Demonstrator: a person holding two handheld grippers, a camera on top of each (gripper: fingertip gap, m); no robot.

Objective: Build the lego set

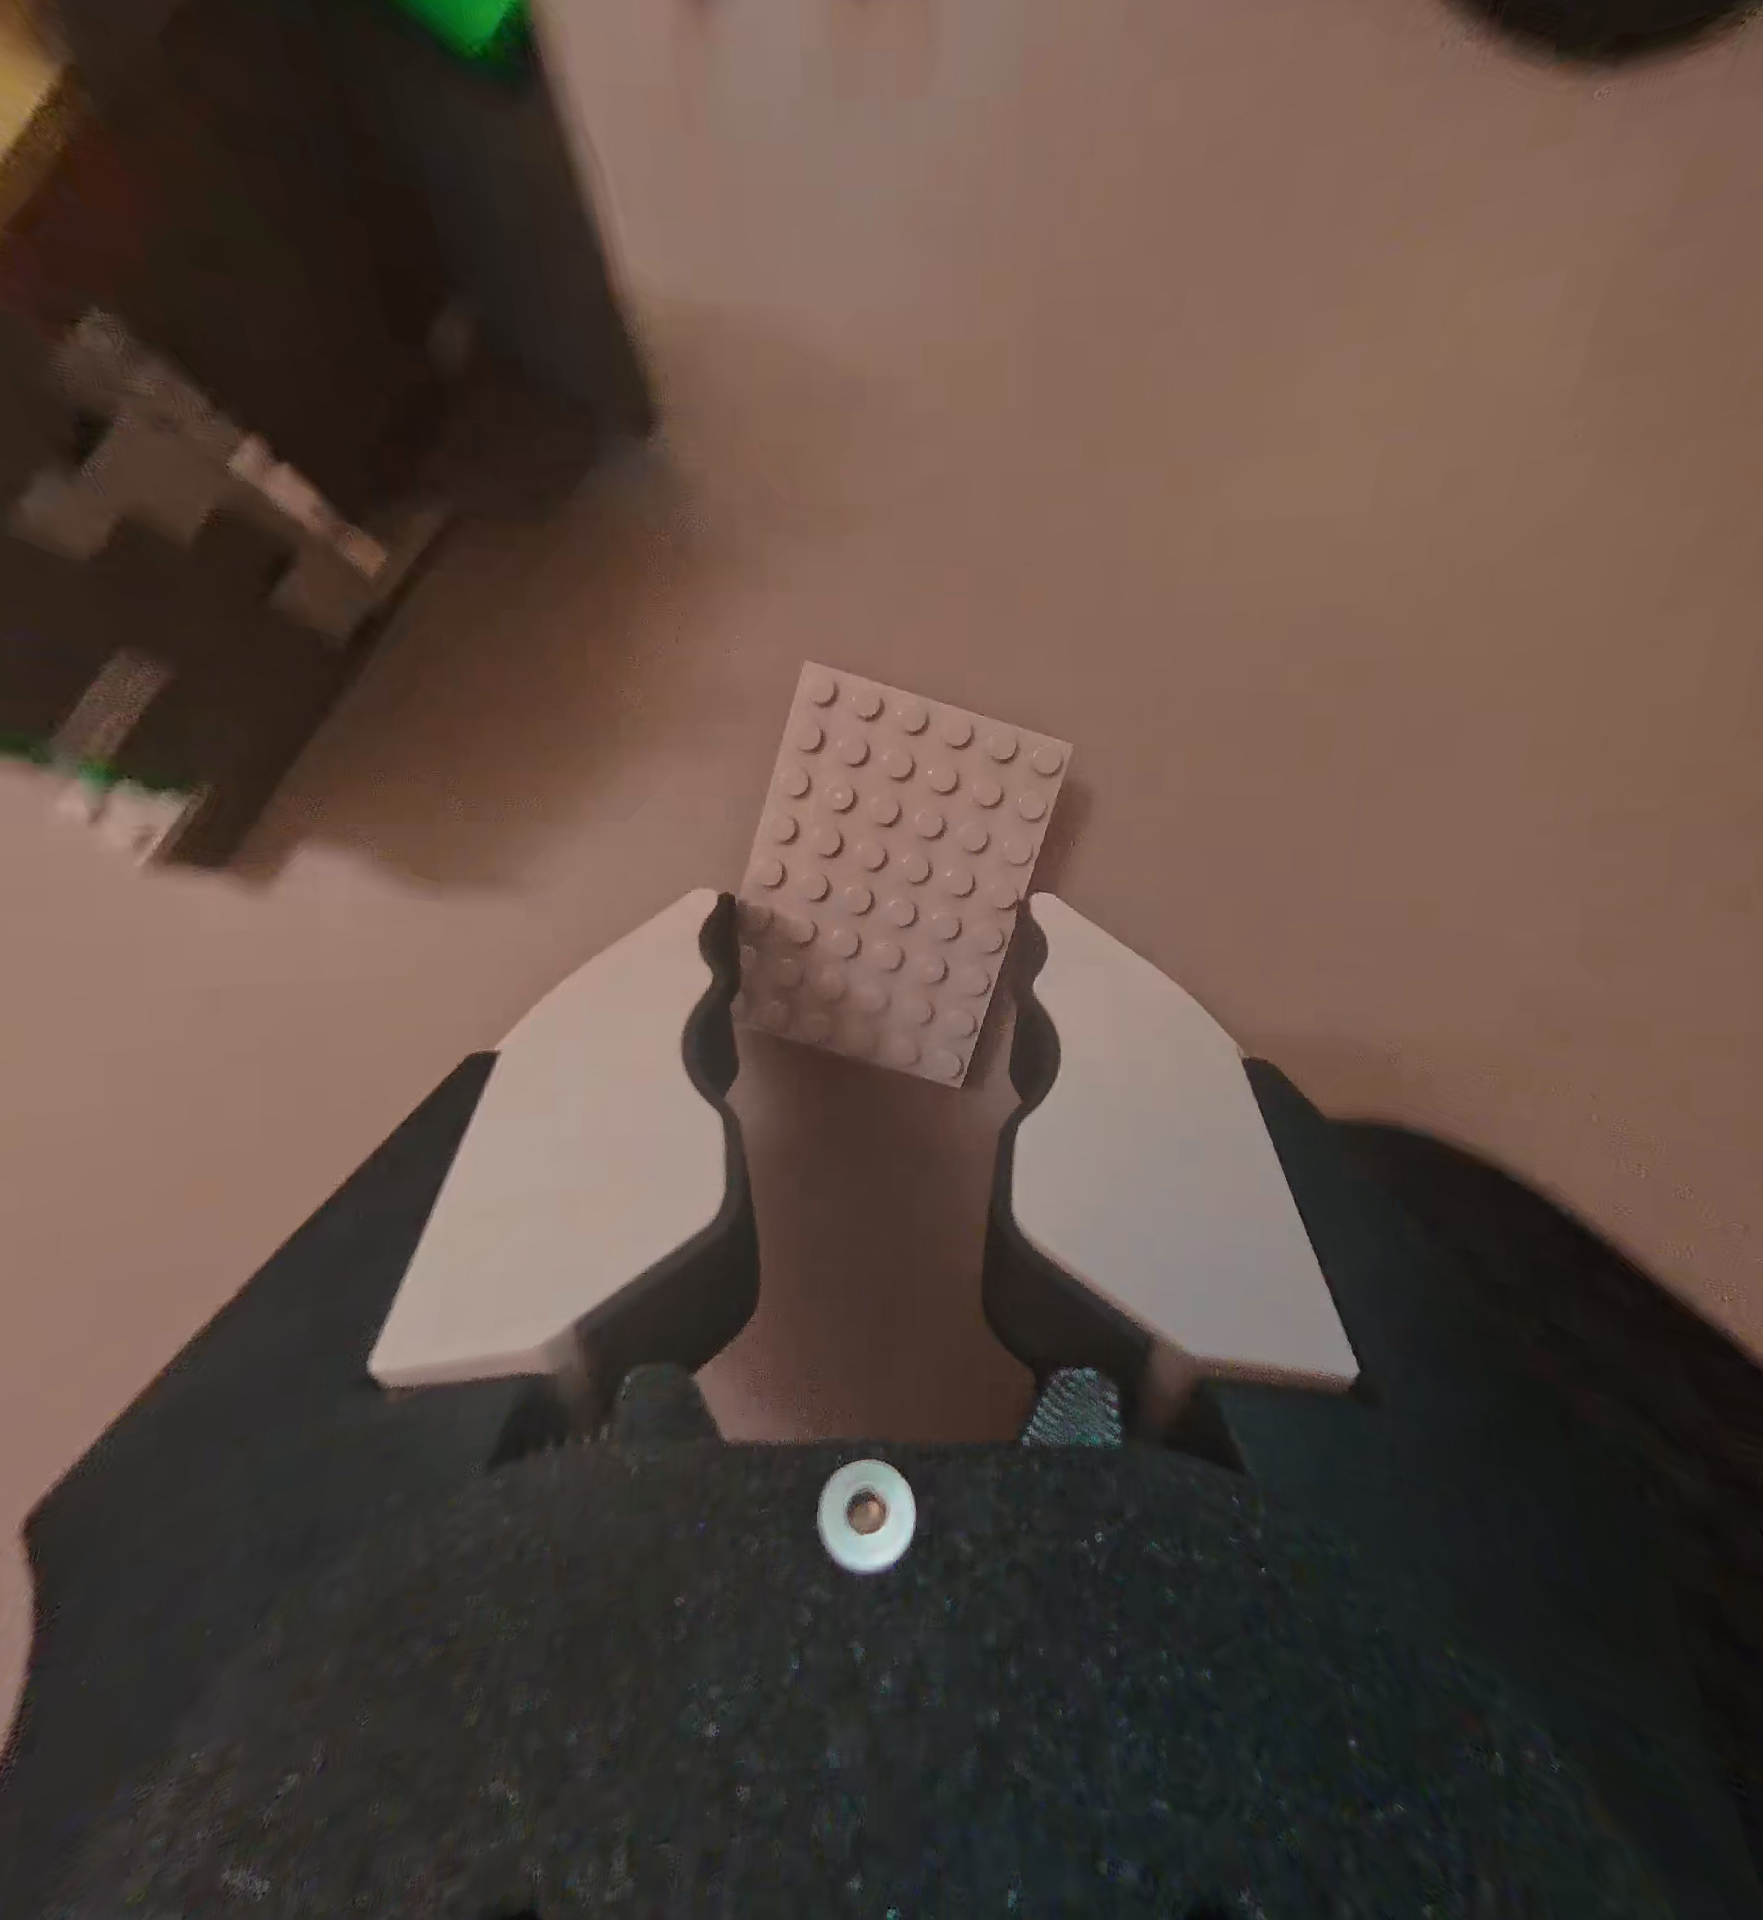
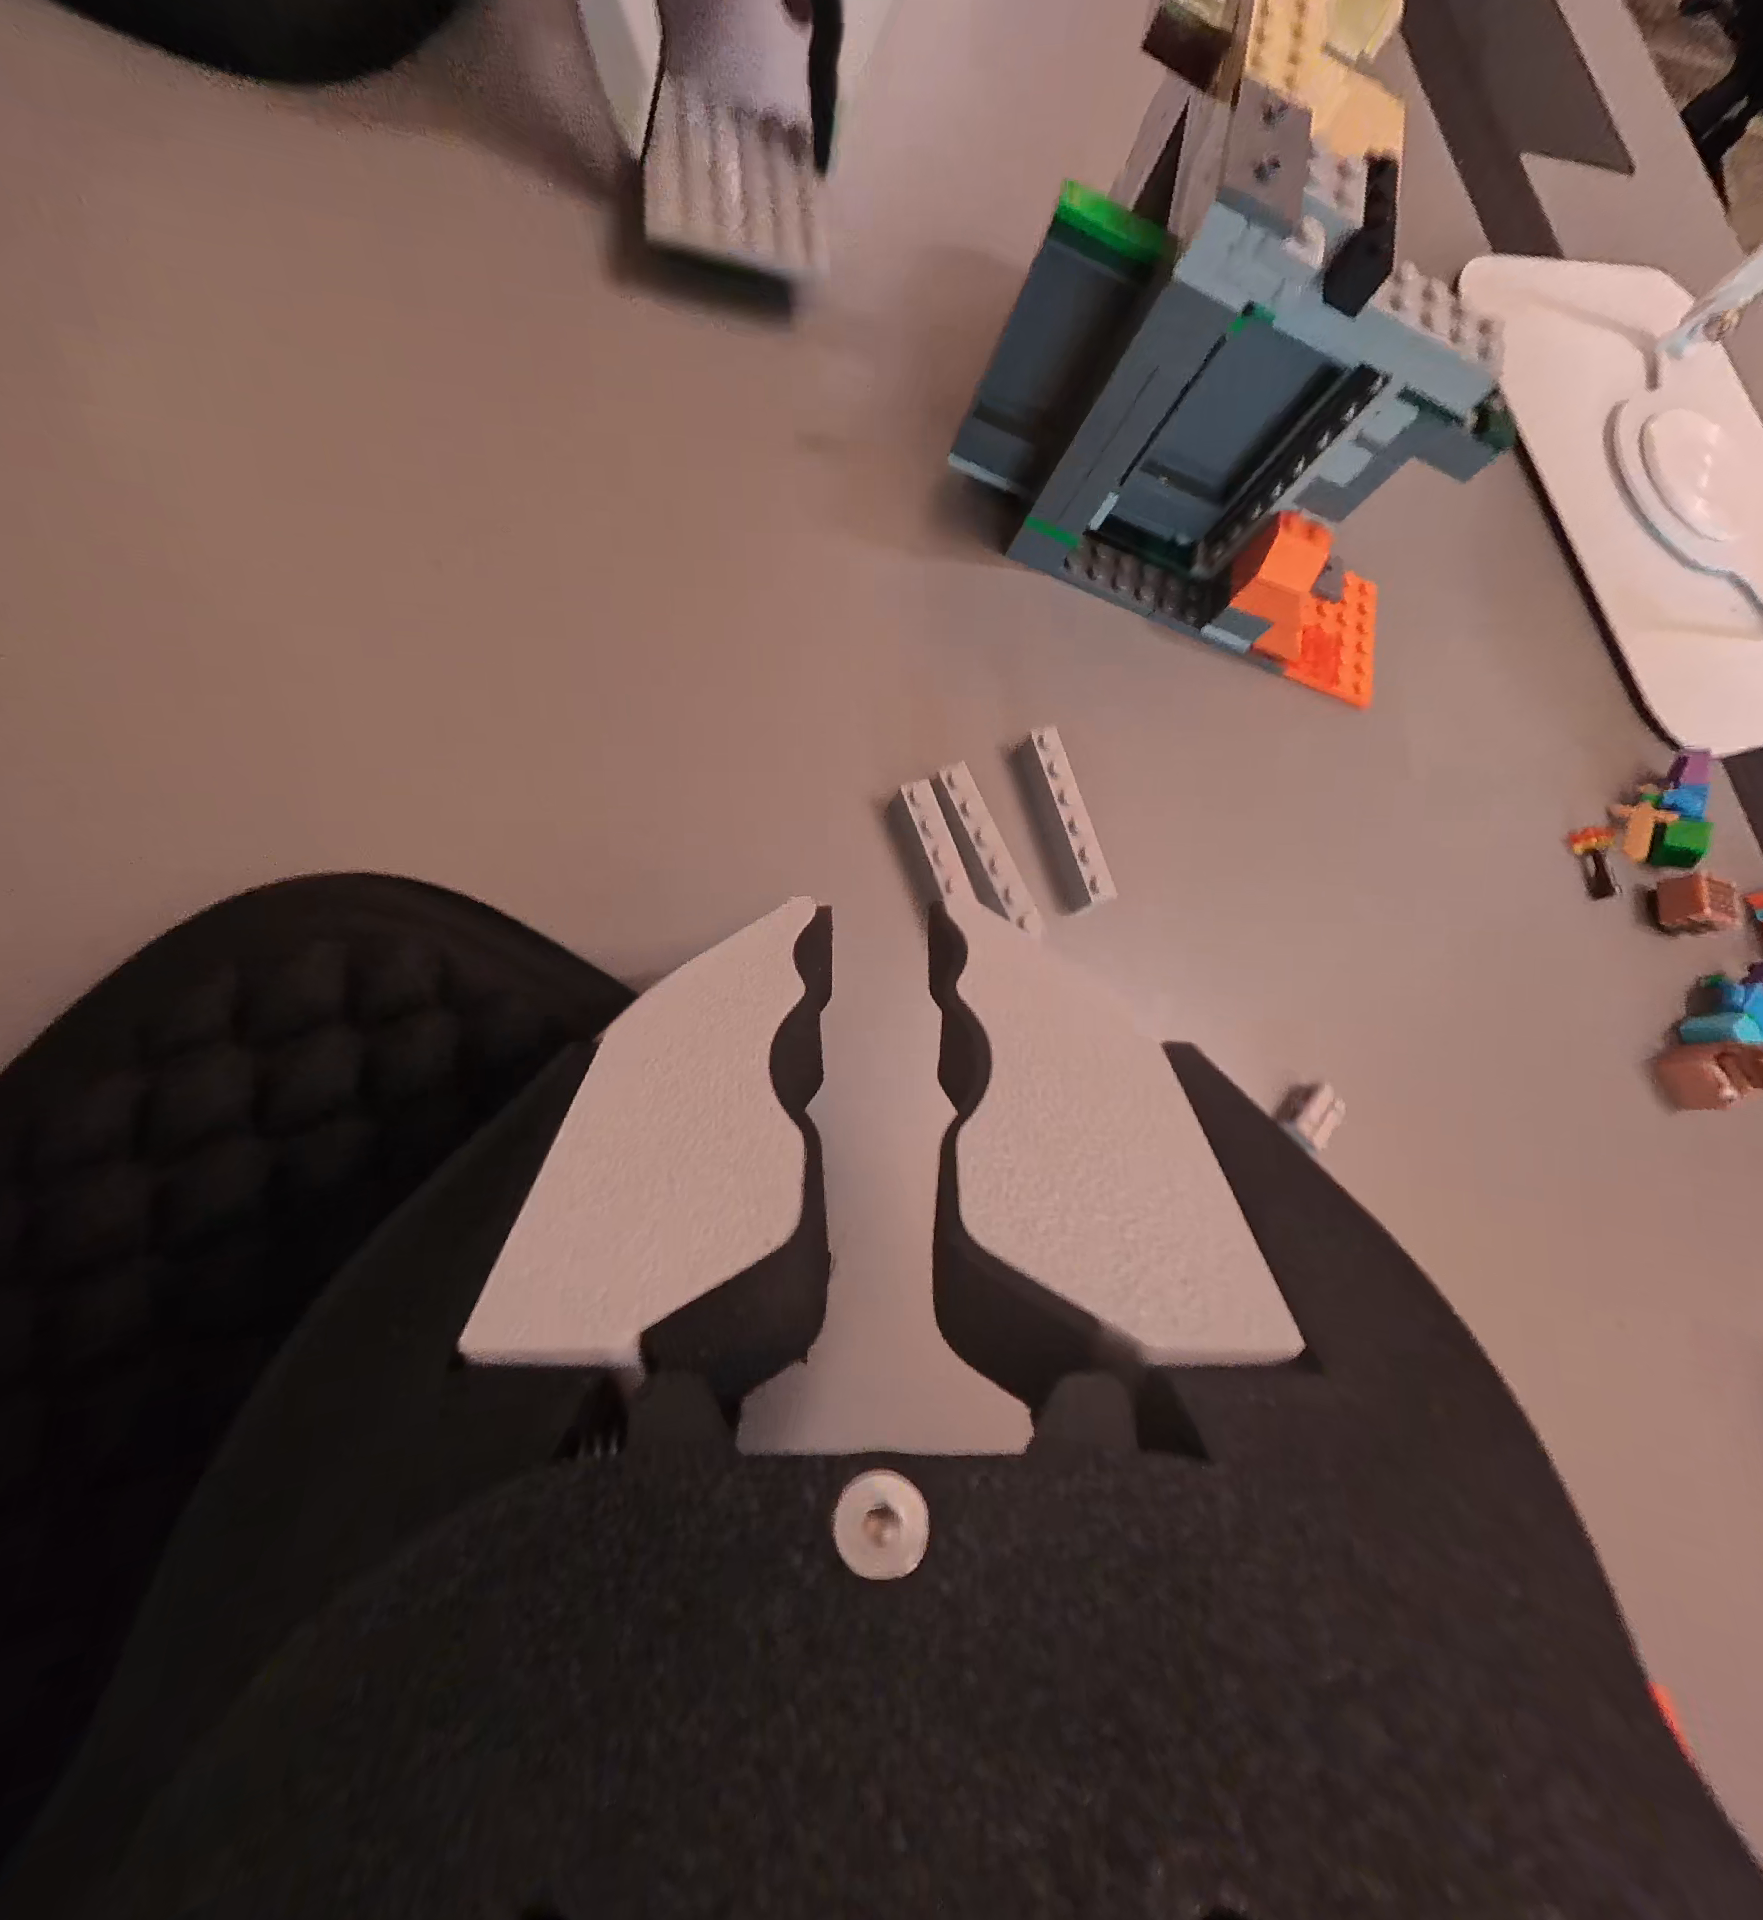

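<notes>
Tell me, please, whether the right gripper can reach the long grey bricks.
Probably yes: the right gripper, empty and slightly open, sits just short of the long grey bricks, nothing between.

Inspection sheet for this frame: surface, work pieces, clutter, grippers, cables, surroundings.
Surface: plain grey-beige table.
Work pieces: grey studded plate; three long grey bricks lying side by side.
Clutter: grey brick building with orange base; small coloured figures; small grey piece.
Grippers: left gripper clamps the plate's long edges; right gripper narrow, empty, beside the long bricks.
Cables: nothing seen.
Surroundings: white lamp base; black quilted pad.
</notes>
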